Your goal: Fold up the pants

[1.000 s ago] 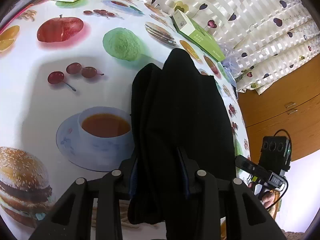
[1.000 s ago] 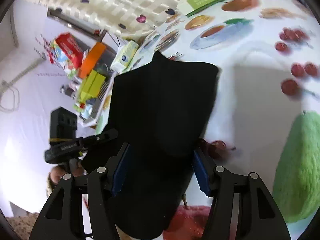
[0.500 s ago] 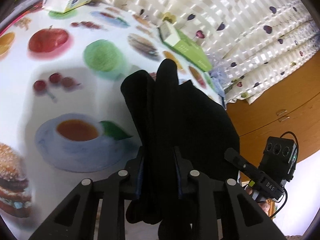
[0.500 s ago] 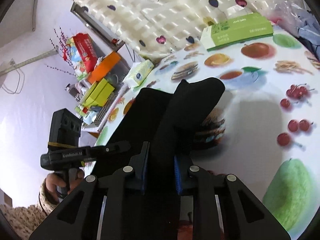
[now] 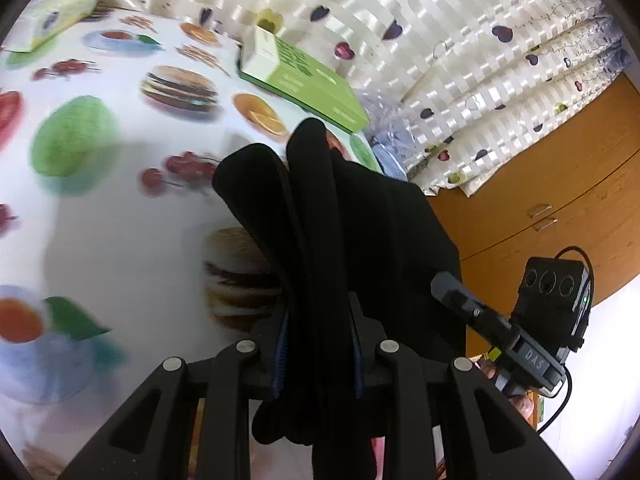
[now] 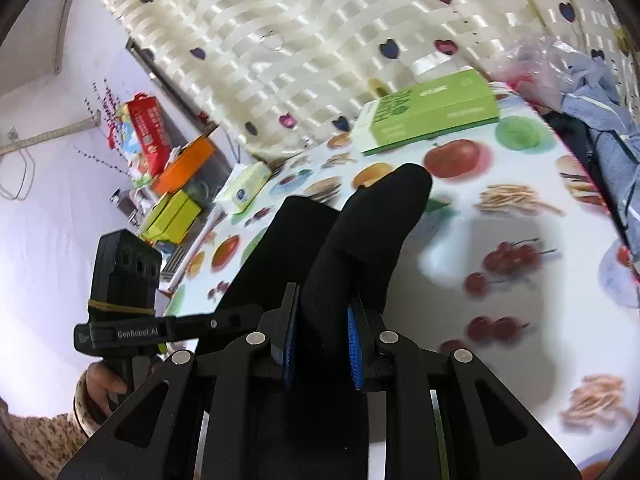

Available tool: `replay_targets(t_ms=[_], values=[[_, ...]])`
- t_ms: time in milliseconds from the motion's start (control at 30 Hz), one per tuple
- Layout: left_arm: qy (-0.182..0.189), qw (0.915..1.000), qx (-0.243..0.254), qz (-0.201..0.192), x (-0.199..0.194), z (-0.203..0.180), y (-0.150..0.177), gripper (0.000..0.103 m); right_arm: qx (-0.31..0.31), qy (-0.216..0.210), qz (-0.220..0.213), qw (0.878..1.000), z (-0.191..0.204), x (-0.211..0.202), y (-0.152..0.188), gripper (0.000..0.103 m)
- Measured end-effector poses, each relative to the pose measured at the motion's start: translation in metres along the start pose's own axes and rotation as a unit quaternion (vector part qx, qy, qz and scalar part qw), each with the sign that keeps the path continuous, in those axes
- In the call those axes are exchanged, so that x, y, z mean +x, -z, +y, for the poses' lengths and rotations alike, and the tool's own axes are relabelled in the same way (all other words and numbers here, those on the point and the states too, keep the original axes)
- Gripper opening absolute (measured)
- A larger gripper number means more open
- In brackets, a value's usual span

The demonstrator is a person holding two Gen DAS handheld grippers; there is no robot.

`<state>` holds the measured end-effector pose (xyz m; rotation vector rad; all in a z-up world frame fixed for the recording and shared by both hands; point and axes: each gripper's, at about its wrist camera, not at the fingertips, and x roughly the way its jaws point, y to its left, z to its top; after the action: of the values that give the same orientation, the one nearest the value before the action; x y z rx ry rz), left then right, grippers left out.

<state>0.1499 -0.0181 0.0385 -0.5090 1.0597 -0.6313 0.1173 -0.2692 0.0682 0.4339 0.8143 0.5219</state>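
L claw (image 5: 318,344): clamped on a bunched fold of the black pants (image 5: 360,220). R claw (image 6: 320,344): clamped on another fold, same pants (image 6: 360,232). Pants hang between both claws, above the fruit-print tablecloth (image 5: 120,232). Green box (image 6: 432,108) sits near tablecloth's far edge, by the curtain (image 6: 320,40).

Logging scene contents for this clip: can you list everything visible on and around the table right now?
pants: one, black, bunched in both grippers above the table
tablecloth: one, white with food prints, covering the table
green box: one, at the far edge
tissue pack: one, pale, far left edge
curtain: cream with hearts, behind
wooden cabinet: brown, beside the table
left gripper: black, shut on the pants
right gripper: black, shut on the pants
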Motion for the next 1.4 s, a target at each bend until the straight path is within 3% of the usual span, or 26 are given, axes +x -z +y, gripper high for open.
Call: replay_targets(t_ms=[267,500,800,1033,1100,1167,1400], values=[[-0.055,0.9980,0.021,0.021,0.026,-0.001,0.003,0.029,0.007,0.053,0.004,0.999,-0.032,-0.003,0.002,0.024],[-0.100,0.9943,0.030,0.019,0.026,0.007,0.007,0.049,-0.016,0.113,0.021,0.993,-0.042,0.005,0.011,0.029],[-0.174,0.9822,0.071,-0.008,0.022,-0.001,0.015,0.071,-0.061,0.203,0.037,0.977,-0.041,0.011,0.018,0.048],[-0.223,0.9682,0.107,-0.039,0.010,-0.018,0.026,0.072,-0.082,0.230,0.012,0.970,-0.015,-0.008,0.024,0.050],[-0.237,0.9630,0.117,-0.051,0.005,-0.024,0.030,0.072,-0.087,0.237,0.001,0.968,-0.004,-0.014,0.027,0.055],[-0.250,0.9580,0.125,-0.065,0.000,-0.030,0.036,0.072,-0.097,0.244,-0.009,0.965,0.010,-0.022,0.034,0.059],[-0.278,0.9466,0.134,-0.095,-0.015,-0.045,0.062,0.072,-0.119,0.247,-0.017,0.962,0.049,-0.032,0.065,0.059]])
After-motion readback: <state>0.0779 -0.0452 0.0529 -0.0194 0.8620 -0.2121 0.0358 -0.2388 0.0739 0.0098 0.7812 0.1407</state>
